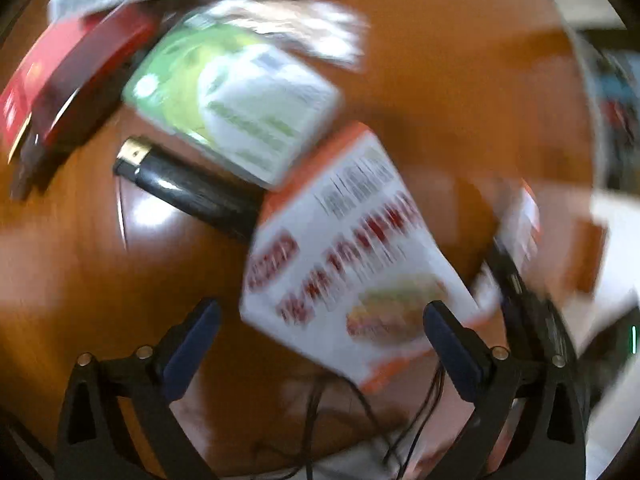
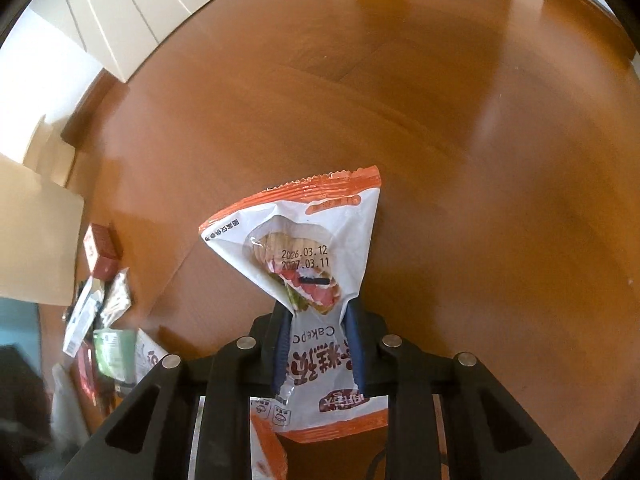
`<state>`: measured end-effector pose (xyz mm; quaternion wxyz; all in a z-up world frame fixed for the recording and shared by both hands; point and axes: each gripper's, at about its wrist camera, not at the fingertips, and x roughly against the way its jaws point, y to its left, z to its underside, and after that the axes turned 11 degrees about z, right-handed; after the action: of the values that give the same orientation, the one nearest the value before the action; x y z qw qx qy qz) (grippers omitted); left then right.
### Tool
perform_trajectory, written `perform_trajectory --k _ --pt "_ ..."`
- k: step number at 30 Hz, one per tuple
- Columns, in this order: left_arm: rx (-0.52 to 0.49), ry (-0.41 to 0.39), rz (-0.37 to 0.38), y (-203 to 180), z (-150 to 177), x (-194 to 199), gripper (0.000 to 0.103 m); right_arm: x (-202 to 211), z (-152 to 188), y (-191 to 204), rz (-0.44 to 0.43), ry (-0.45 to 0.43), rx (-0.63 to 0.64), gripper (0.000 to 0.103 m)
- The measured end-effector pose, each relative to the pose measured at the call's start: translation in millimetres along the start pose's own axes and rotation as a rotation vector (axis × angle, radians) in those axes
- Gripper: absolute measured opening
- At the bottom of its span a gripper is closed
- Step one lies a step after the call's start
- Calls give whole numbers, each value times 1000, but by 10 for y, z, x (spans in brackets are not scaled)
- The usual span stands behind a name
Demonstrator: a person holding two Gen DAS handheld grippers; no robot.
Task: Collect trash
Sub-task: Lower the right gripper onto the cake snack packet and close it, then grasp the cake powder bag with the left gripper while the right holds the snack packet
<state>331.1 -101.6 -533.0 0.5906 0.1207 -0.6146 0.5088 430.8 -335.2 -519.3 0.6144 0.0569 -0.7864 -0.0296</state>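
Trash is what I am picking up, and my right fingers (image 2: 318, 344) are squeezed shut on a crinkly snack wrapper (image 2: 308, 248). It is thin, shiny plastic, white with orange zigzag ends, and it bunches where I pinch it. It sticks up toward 12 o'clock from my fingers, above the brown worktop (image 2: 460, 128). I can read "2026.03.12" and "2027.03.11" on it, and "Cake" lower down, near some red Chinese letters. A picture of a sandwich cake is printed on it.

My left fingers (image 1: 320, 332) are spread wide apart and hold nothing. The picture from my left side is blurry. Between and just past my fingers, toward 12 o'clock, lies a flat white packet (image 1: 352, 256) with orange edges, red letters and a barcode. I cannot read the words. At 11 o'clock from it lies a smooth black lighter (image 1: 184, 184) with a shiny metal top. Past the lighter is a soft green and white pack (image 1: 236, 100). At 10 o'clock is a hard red box (image 1: 72, 76). Past the green pack, at 12 o'clock, lies a crumpled clear wrapper (image 1: 304, 28).

The worktop is smooth, glossy orange-brown wood with bright spots of light on it. From my right side, white wall panels (image 2: 120, 12) show at 11 o'clock.
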Motion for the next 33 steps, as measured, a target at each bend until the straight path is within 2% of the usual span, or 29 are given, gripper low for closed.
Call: perform_trajectory --k 1,3,5,9,11,12,14,15,16,17,21,23,24,26,27,28,31,33 --pt "1 -52 -22 -54 -24 8 103 -8 9 -26 -9 -2 -3 26" --pt "-23 -81 -50 -160 -59 -18 103 6 53 59 -19 -4 -7 26" --pt "-22 -87 -77 -202 -67 -35 103 23 23 136 -25 -3 -8 26" --pt "-63 -79 -176 -327 -23 -115 102 -26 9 176 -29 -5 -17 26" --pt "-72 -89 -212 -369 -3 -125 95 -38 24 158 -38 -4 -29 26" --pt "-83 -116 -238 -410 20 -122 86 -39 27 143 -43 -3 -35 26" --pt "-165 -168 -258 -529 62 -73 50 -34 46 97 -54 1 -53 26" --pt "-205 -177 -240 -591 70 -63 3 -33 56 66 -61 3 -69 26" --pt "-214 -117 -185 -596 52 -133 1 -24 61 28 -65 5 -79 26" --pt "-210 -99 -175 -582 38 -168 1 -34 51 29 -67 6 -87 26" --pt "-222 -73 -100 -446 42 -220 1 -21 67 -52 -74 1 -109 26" --pt "-174 -63 -92 -272 30 -216 2 -25 69 -93 -91 4 -128 26" --pt "-133 -54 -100 -163 43 -226 10 -25 69 -116 -100 6 -137 26" --pt "-78 -50 -120 -62 19 -217 48 -25 74 -155 -112 11 -152 26" --pt "-70 -65 -115 -77 -1 -215 91 -24 79 -171 -116 12 -156 26" --pt "-70 -83 -102 -93 -1 -190 103 -21 88 -180 -122 14 -157 27" --pt "-87 -92 -82 -146 42 -103 103 -20 133 -211 -145 26 -170 27" --pt "-65 -102 -105 -59 62 -78 103 -16 166 -226 -159 30 -174 27"
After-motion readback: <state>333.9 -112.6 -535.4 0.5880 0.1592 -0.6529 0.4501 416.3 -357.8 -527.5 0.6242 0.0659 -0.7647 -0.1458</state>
